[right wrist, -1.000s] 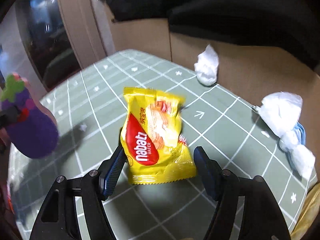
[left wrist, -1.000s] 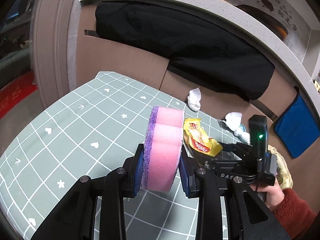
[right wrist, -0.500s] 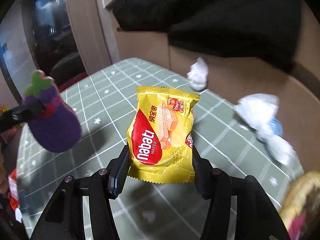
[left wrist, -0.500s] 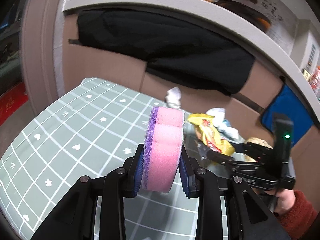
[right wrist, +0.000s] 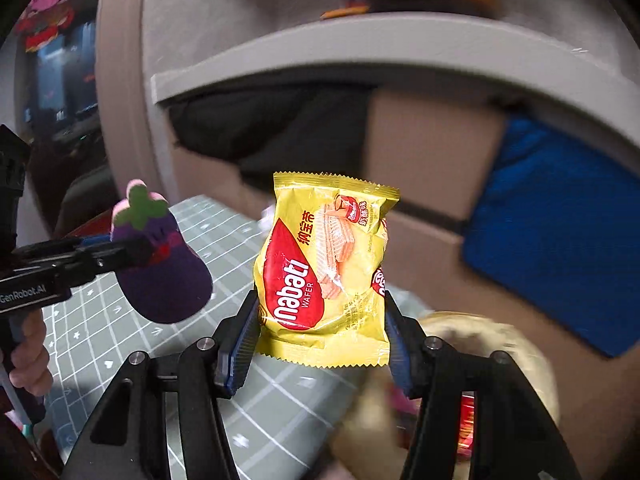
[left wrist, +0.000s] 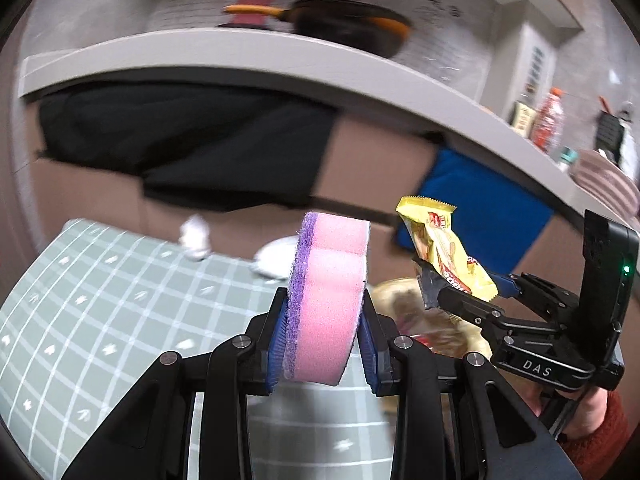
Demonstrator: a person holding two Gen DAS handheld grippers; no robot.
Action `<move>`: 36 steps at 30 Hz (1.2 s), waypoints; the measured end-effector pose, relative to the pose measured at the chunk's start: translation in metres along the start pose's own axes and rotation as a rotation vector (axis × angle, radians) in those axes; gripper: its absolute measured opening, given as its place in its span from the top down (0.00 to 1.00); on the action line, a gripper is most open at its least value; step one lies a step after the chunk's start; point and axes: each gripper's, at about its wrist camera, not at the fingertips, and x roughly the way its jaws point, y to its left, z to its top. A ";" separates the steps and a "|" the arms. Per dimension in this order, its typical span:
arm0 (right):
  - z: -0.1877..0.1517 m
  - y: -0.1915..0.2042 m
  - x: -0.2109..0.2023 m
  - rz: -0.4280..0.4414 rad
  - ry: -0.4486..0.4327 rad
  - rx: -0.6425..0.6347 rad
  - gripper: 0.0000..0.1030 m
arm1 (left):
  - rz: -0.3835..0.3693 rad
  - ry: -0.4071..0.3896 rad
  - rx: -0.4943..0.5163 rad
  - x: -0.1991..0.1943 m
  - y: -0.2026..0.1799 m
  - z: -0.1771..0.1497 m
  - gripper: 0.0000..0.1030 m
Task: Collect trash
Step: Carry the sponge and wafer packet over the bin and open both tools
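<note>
The left gripper (left wrist: 324, 344) clamped a thick pink foam sponge with a rough purple scouring face (left wrist: 326, 304), shaped like an aubergine, held clear above the grey-green gridded tablecloth (left wrist: 100, 300). The right gripper (right wrist: 322, 344) pinched a crinkly glossy yellow foil wafer packet (right wrist: 324, 272) between its blue ribbed pads (right wrist: 240, 344), also lifted off the cloth; its red panel read "nabati WAFER".

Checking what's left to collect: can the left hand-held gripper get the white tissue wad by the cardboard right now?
Probably not: the left hand-held gripper is shut on a pink sponge and held above the table. The tissue wad itself lies unobstructed.
</note>
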 end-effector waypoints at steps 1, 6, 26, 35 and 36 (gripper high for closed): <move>0.000 -0.008 -0.007 -0.017 -0.010 0.004 0.48 | -0.016 -0.005 0.016 0.003 -0.012 0.003 0.68; -0.008 -0.049 -0.049 -0.107 -0.053 0.055 0.48 | -0.120 0.012 0.082 0.030 -0.072 0.009 0.68; -0.058 -0.147 -0.029 -0.151 0.023 0.262 0.47 | -0.156 0.177 0.138 0.144 -0.134 -0.028 0.68; -0.076 -0.157 0.001 -0.129 0.088 0.314 0.45 | -0.230 0.240 0.103 0.171 -0.127 -0.035 0.59; -0.077 -0.158 0.002 -0.128 0.092 0.320 0.45 | -0.239 0.245 0.095 0.173 -0.125 -0.036 0.56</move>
